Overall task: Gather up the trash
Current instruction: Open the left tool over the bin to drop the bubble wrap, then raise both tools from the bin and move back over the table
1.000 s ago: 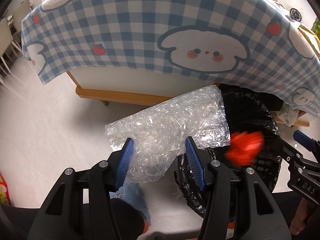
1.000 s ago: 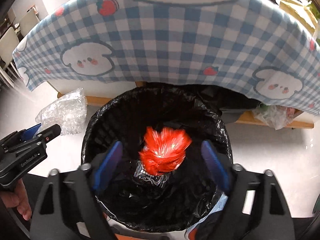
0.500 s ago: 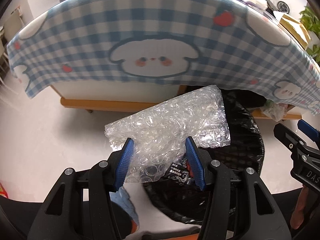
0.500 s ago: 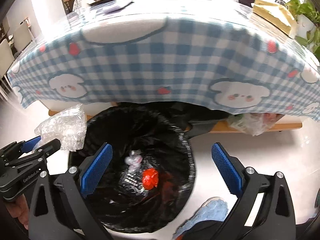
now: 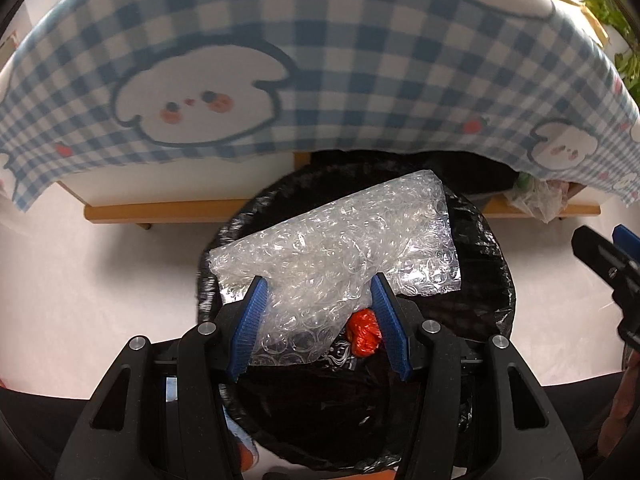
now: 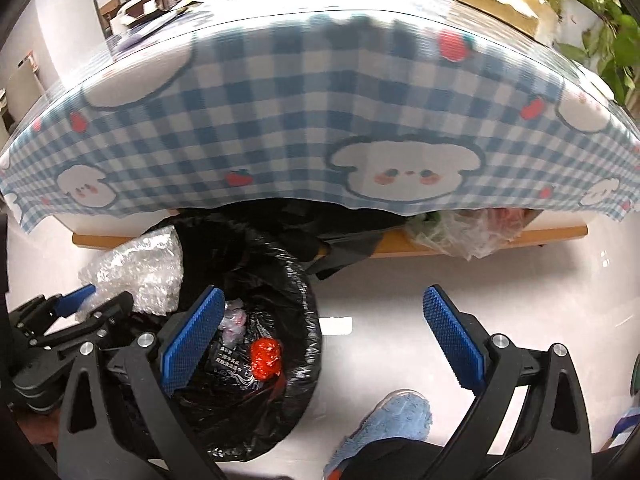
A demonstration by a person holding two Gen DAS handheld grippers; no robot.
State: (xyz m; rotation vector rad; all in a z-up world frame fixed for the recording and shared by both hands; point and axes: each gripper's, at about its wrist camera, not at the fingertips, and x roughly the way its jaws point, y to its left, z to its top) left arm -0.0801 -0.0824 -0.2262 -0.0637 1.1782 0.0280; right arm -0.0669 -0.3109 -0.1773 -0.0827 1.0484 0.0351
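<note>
My left gripper (image 5: pixel 318 284) is shut on a crumpled sheet of clear bubble wrap (image 5: pixel 340 248) and holds it above the mouth of the black-lined trash bin (image 5: pixel 492 248). Below it, a red crumpled wrapper (image 5: pixel 362 330) lies in the bin. In the right wrist view the same bin (image 6: pixel 308 280) sits at lower left with the red wrapper (image 6: pixel 265 358) and other scraps inside. The bubble wrap (image 6: pixel 140 268) and left gripper (image 6: pixel 102 302) show at the left edge. My right gripper (image 6: pixel 320 300) stands wide open and empty, off the bin's right rim over white floor.
A table with a blue checked cloth (image 6: pixel 320 120) hangs just behind the bin. A clear bag of rubbish (image 6: pixel 460 232) lies under the table to the right. A person's blue slipper (image 6: pixel 384 424) is on the floor near the bin. A plant (image 6: pixel 600 20) stands far right.
The red wrapper dropped from my right gripper into the bin, and that gripper opened wide and moved right, off the bin. My left gripper carried the bubble wrap over the bin's mouth.
</note>
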